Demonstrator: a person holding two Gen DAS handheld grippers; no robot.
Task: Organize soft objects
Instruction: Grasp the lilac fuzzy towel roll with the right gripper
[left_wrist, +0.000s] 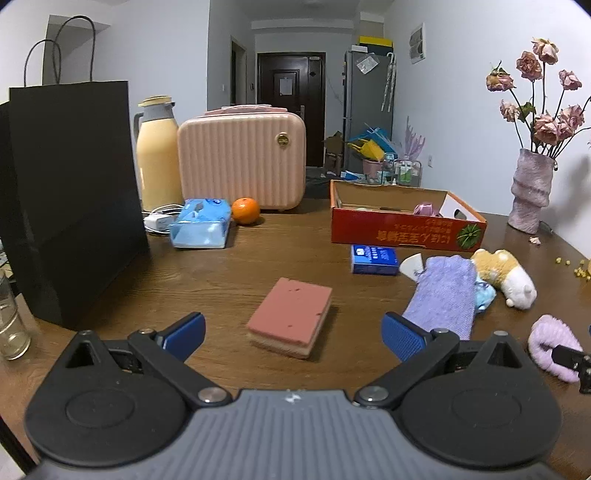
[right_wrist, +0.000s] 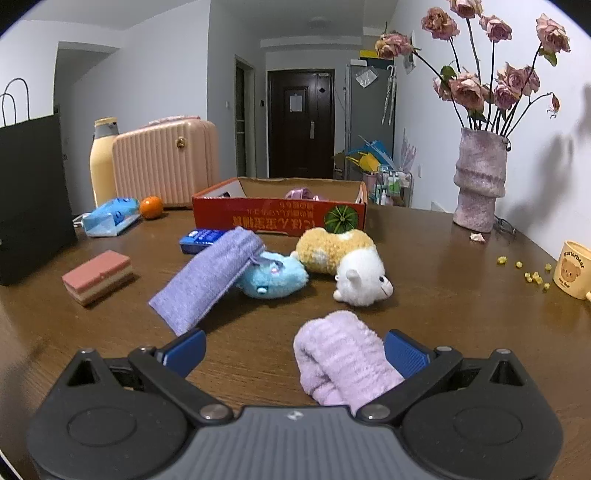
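Observation:
My left gripper (left_wrist: 293, 334) is open, its blue pads on either side of a pink sponge (left_wrist: 291, 320) lying flat on the brown table (left_wrist: 221, 273). My right gripper (right_wrist: 295, 350) is open too, with a fluffy lilac cloth roll (right_wrist: 341, 363) lying between the fingers, against the right pad (right_wrist: 404, 353). Ahead lie a purple knit pouch (right_wrist: 210, 278), a blue plush (right_wrist: 275, 277) and a yellow-and-white plush (right_wrist: 347, 264). A red cardboard box (right_wrist: 280, 216) stands behind them, holding a pink soft item (right_wrist: 301, 192).
A black paper bag (left_wrist: 70, 199) stands at the left, with a yellow flask (left_wrist: 157, 155), pink case (left_wrist: 242, 158), tissue pack (left_wrist: 201, 223) and orange (left_wrist: 245, 210). A small blue box (left_wrist: 373, 259) lies near the red box. Vase (right_wrist: 478, 181) and mug (right_wrist: 572, 269) at right.

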